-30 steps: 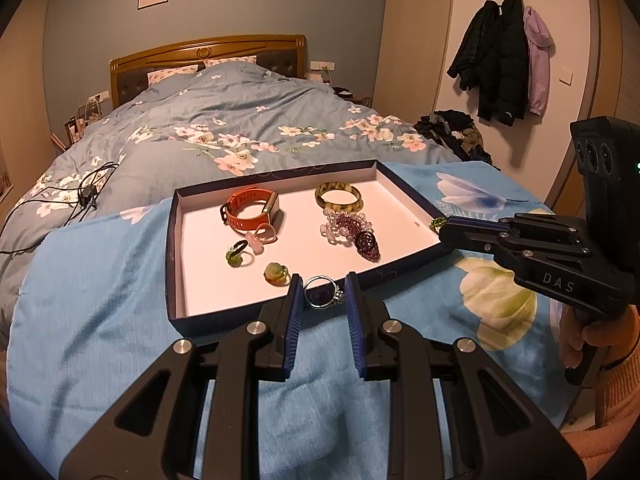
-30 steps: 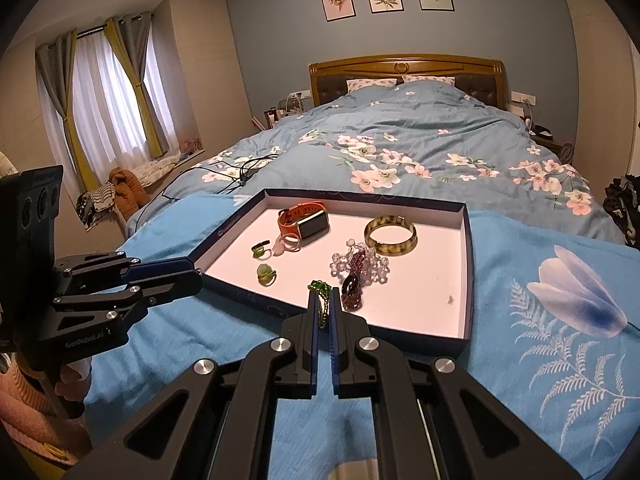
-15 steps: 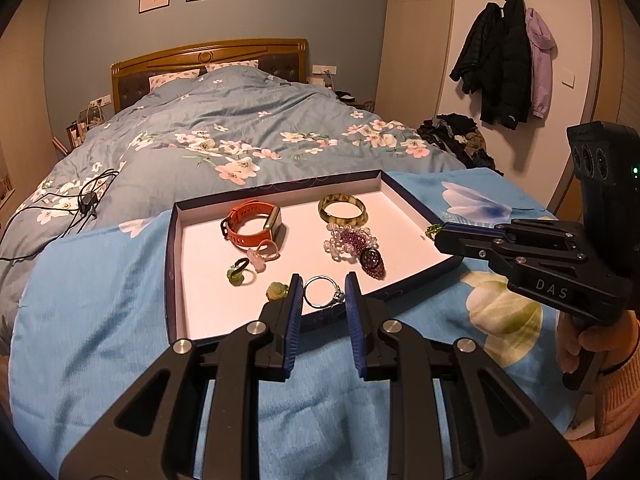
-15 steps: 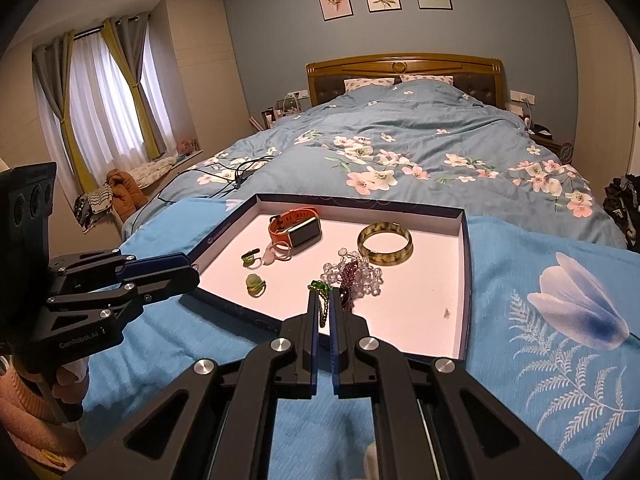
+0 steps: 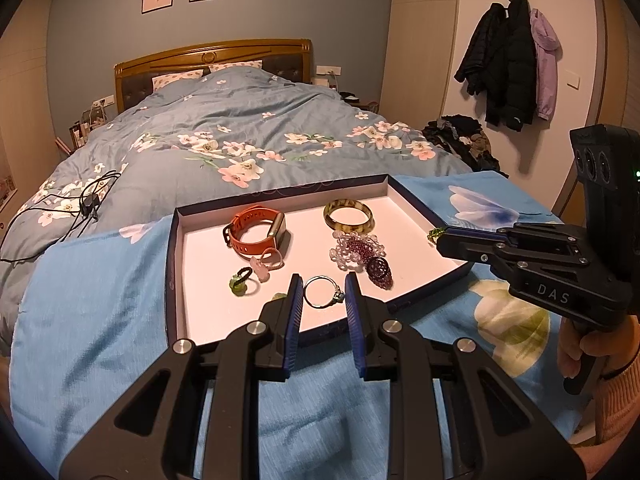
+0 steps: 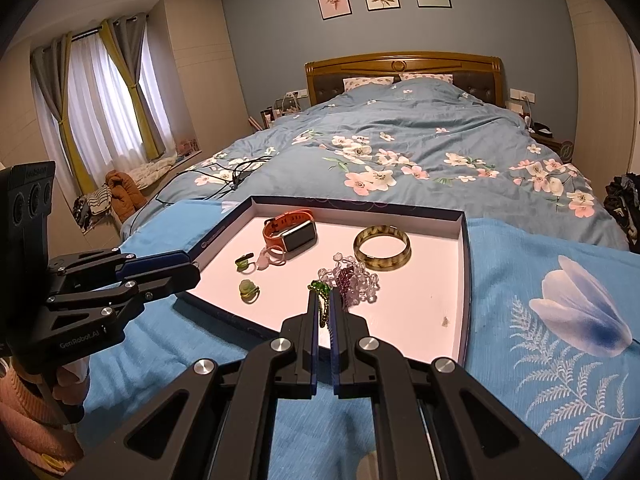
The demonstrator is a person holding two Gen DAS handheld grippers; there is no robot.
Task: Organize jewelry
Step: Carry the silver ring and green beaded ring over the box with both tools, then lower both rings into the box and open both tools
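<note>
One shallow dark-rimmed cardboard tray point(image 5: 176, 264) lies on the bed. Counted: one orange-strapped smartwatch point(image 5: 256, 232), one mottled amber bangle point(image 5: 349, 216), one heap of clear and purple beads point(image 5: 358, 250), three small rings in the tray, one silver ring with a stone point(image 5: 322, 292), one green beaded strand point(image 6: 323, 300), two black hand-held grippers.

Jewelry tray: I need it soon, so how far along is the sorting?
Already in the tray: orange watch, bangle, bead bracelets, small rings. In hand: the left claw grips a silver ring, the right claw pinches a green bead strand. Left: setting both down.
</note>
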